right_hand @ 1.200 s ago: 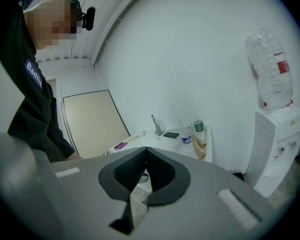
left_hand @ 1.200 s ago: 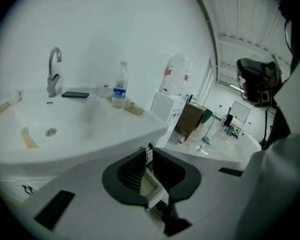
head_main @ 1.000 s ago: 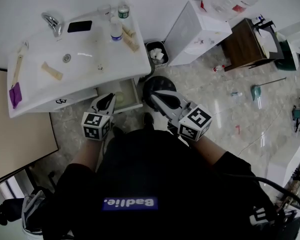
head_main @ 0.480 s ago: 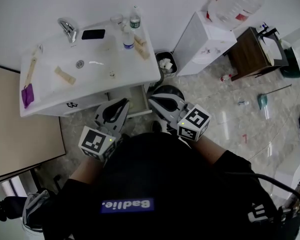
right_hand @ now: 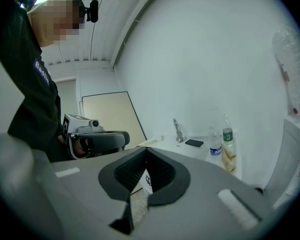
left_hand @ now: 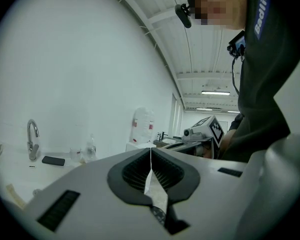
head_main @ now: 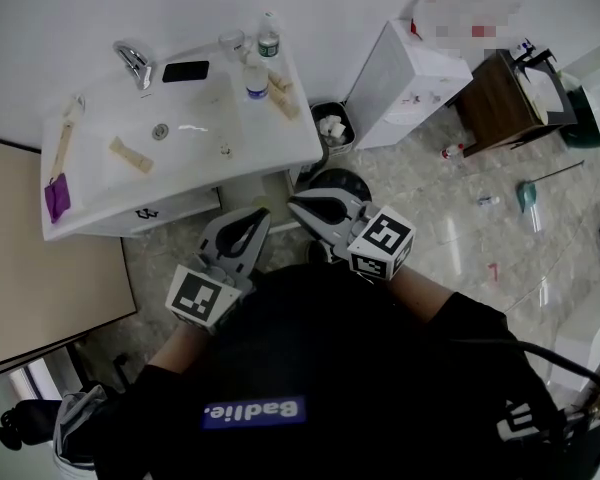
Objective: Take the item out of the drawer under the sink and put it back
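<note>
The white sink counter [head_main: 180, 158] stands at the upper left of the head view. Under its right front edge only a pale strip of the drawer [head_main: 270, 186] shows, and its contents are hidden. My left gripper [head_main: 261, 213] is raised in front of my chest, tips toward the drawer. Its jaws are closing, meet at the tips and hold nothing [left_hand: 150, 154]. Just right of it, my right gripper [head_main: 294, 204] is shut and empty [right_hand: 145, 154]. Each gripper view shows the other gripper: the right one [left_hand: 192, 136] and the left one [right_hand: 97, 141].
On the counter are a faucet [head_main: 133, 63], a black phone [head_main: 185, 70], bottles [head_main: 256, 73] and a purple cloth [head_main: 56, 196]. A small waste bin [head_main: 330, 126], a white cabinet [head_main: 405, 73] and a wooden table [head_main: 500, 93] stand to the right. A beige panel [head_main: 40, 268] is at the left.
Both grippers have risen and drawn back from the drawer toward my chest. A second ago the drawer showed open with a pale thing inside; now it is mostly hidden.
</note>
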Available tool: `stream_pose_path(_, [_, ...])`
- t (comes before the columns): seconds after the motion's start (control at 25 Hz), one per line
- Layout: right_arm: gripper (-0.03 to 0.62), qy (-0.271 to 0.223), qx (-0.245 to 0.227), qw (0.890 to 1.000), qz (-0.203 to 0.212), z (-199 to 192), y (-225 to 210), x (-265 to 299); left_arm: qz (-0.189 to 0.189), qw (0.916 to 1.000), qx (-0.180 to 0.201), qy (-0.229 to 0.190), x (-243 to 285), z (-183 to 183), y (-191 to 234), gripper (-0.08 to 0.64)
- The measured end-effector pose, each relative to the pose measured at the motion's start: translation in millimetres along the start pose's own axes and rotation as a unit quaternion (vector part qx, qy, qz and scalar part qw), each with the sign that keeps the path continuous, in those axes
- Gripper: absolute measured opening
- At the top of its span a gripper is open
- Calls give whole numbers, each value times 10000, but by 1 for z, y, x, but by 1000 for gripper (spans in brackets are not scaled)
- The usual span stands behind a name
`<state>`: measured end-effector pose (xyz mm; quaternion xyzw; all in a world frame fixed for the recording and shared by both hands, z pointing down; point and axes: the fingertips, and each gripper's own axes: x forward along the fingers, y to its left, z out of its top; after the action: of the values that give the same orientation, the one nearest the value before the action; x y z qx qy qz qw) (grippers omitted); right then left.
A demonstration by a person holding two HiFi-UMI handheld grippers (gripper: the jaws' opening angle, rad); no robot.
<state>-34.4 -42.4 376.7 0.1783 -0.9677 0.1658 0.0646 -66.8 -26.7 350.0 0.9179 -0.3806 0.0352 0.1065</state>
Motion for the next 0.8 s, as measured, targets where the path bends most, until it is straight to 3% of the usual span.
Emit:
stream_pose_path(0.32, [2, 25, -152, 9998, 105, 1, 3, 3, -189, 9998, 9, -6, 6, -5, -5, 6])
stream_pose_path(0.8, [1, 21, -284, 9992, 295, 4, 9, 2, -91, 10000, -25, 20, 8, -7, -5, 6])
